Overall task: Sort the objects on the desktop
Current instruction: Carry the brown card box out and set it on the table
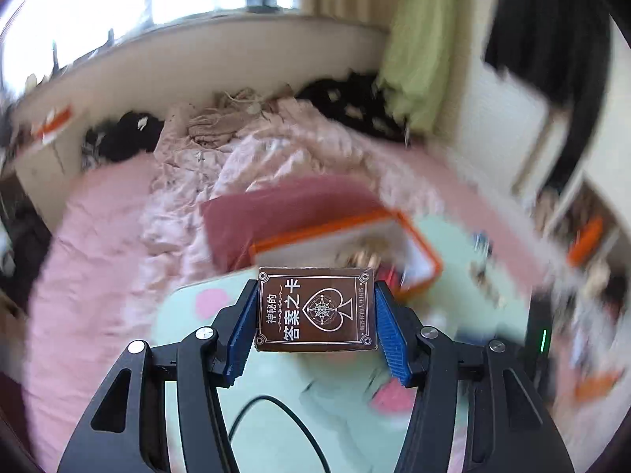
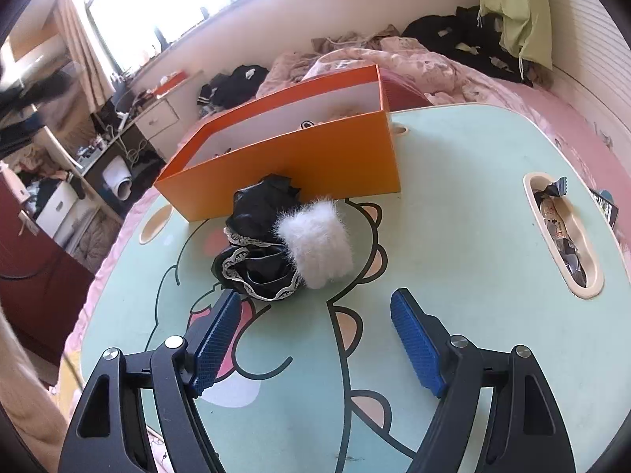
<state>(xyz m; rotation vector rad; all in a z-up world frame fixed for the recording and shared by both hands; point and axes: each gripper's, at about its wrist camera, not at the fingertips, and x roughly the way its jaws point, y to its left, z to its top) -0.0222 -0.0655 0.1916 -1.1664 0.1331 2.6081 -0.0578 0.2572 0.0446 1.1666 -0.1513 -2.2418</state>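
Left gripper point(image 1: 316, 309) jaws clamped, seemingly raised; right gripper point(image 2: 315, 311) jaws spread.

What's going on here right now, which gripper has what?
The left gripper is shut on a brown card box and holds it up above the green table, with the orange box ahead of it; that view is motion-blurred. The right gripper is open and empty, low over the table, pointing at the black lace-trimmed cloth and the white fluffy piece that lie in front of the orange box. Some items already sit inside that box.
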